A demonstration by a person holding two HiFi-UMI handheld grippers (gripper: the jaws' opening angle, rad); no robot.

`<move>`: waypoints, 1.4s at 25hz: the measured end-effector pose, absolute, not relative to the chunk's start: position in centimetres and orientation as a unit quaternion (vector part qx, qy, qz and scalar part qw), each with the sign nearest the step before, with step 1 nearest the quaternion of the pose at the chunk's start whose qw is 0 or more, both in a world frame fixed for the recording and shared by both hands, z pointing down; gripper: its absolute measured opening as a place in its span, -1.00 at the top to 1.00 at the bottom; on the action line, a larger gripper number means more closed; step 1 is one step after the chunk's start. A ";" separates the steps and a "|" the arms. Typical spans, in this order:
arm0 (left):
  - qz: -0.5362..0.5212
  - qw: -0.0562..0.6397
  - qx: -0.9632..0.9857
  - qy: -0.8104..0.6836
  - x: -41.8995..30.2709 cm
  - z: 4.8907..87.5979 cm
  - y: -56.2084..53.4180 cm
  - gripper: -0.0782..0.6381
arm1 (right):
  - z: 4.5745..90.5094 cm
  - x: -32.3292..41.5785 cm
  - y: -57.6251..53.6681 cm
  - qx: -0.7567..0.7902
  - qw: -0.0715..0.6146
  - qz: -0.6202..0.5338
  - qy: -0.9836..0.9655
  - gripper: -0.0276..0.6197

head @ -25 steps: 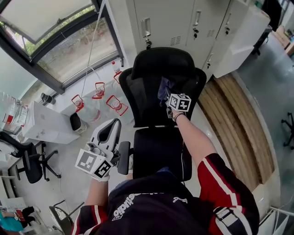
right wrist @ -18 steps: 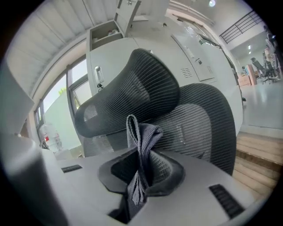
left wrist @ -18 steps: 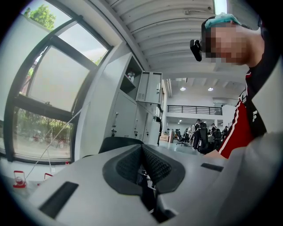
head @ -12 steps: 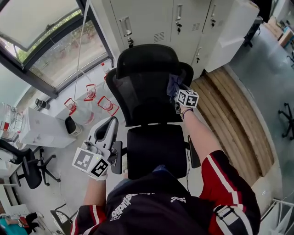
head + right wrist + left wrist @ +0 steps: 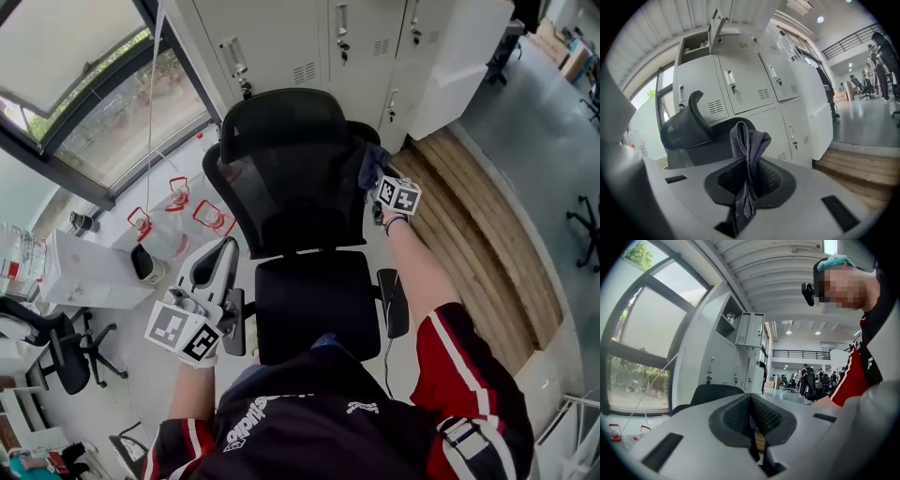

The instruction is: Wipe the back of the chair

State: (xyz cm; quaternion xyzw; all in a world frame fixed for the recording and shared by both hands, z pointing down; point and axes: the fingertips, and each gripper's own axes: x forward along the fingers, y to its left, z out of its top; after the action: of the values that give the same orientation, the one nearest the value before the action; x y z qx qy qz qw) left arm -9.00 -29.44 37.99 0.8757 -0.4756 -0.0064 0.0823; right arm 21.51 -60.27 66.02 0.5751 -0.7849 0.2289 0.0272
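A black mesh office chair (image 5: 281,178) stands below me, its back (image 5: 686,126) toward grey lockers. My right gripper (image 5: 380,180) is shut on a dark grey cloth (image 5: 747,159), held at the right edge of the chair back (image 5: 361,155); the cloth (image 5: 371,164) bunches above the jaws. My left gripper (image 5: 214,272) hovers beside the left armrest (image 5: 234,323), its jaws shut with nothing between them, and its pads (image 5: 752,416) meet. The chair top (image 5: 715,392) shows beyond them.
Grey lockers (image 5: 319,42) stand right behind the chair. A wooden step (image 5: 478,216) runs along the right. Clear jugs with red handles (image 5: 178,211) sit on the floor at the left under a window (image 5: 84,84). Another office chair (image 5: 56,342) is at far left.
My right gripper has carried the cloth rightward across the chair back, from near its middle to its right edge. The left gripper has barely moved.
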 end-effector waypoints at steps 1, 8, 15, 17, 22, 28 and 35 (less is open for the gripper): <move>-0.006 0.082 0.876 -0.475 -8.8 38.0 -29.5 0.71 | 66.1 22.1 -60.2 0.577 0.030 0.227 -0.784 0.73; -0.008 0.085 0.878 -0.470 -8.2 38.3 -29.2 0.72 | 67.5 26.1 -58.2 0.616 0.046 0.227 -0.753 0.73; -0.008 0.087 0.876 -0.474 -8.2 38.7 -29.0 0.72 | 71.4 26.0 -54.8 0.616 0.057 0.254 -0.743 0.73; -0.007 0.084 0.875 -0.476 -8.1 38.8 -29.1 0.72 | 72.4 25.6 -53.6 0.617 0.065 0.260 -0.740 0.73; 0.006 0.069 0.873 -0.483 -8.1 40.2 -30.5 0.71 | 75.0 23.8 -51.9 0.612 0.075 0.273 -0.739 0.74; 0.008 0.085 0.863 -0.499 -8.9 42.0 -30.6 0.71 | 76.8 21.7 -51.0 0.601 0.081 0.287 -0.741 0.74; 0.012 0.103 0.844 -0.526 -12.2 43.2 -29.1 0.71 | 77.4 19.2 -51.7 0.593 0.099 0.281 -0.749 0.74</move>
State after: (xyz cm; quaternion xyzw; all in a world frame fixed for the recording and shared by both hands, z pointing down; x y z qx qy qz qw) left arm -12.19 -29.10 43.19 0.8443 -0.5257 0.0117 0.1030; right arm 19.25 -51.69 77.38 0.5926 -0.7486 0.2805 0.0989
